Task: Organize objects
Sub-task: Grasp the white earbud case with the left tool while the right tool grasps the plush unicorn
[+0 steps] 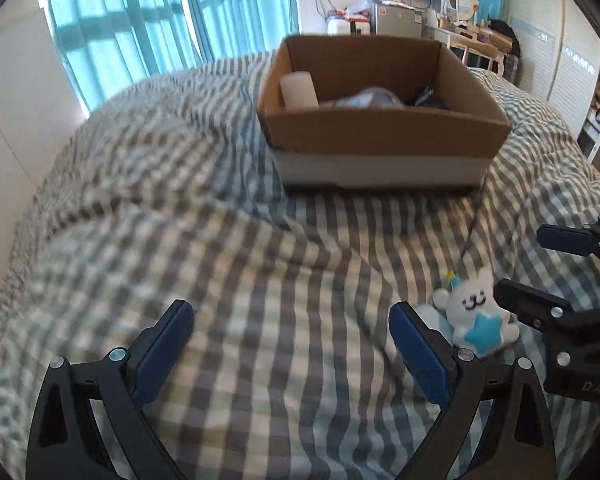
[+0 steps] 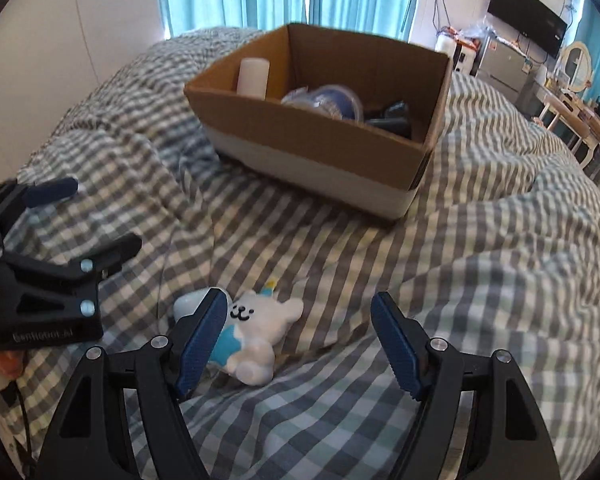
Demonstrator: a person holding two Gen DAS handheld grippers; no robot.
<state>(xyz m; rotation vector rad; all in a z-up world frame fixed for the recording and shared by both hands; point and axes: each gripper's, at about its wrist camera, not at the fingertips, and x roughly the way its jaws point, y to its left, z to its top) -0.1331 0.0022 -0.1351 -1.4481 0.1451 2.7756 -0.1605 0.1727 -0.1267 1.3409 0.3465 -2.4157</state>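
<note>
A small white plush bear with a blue star [image 1: 478, 314] lies on the checked bedspread; in the right wrist view [image 2: 256, 336] it lies just inside my right gripper's left finger. My right gripper [image 2: 300, 332] is open and empty, low over the bear; it also shows in the left wrist view [image 1: 536, 264]. My left gripper [image 1: 292, 332] is open and empty, to the left of the bear; it also shows in the right wrist view [image 2: 100, 216]. A cardboard box [image 1: 384, 128] [image 2: 324, 144] stands farther back on the bed, holding a white cylinder [image 1: 299, 90], a clear bag and dark items.
The grey-and-white checked bedspread [image 1: 220, 240] is rumpled, with folds left of the box. A thin cord [image 1: 474, 224] runs from the bear toward the box. Teal curtains, a wall and a dresser stand beyond the bed.
</note>
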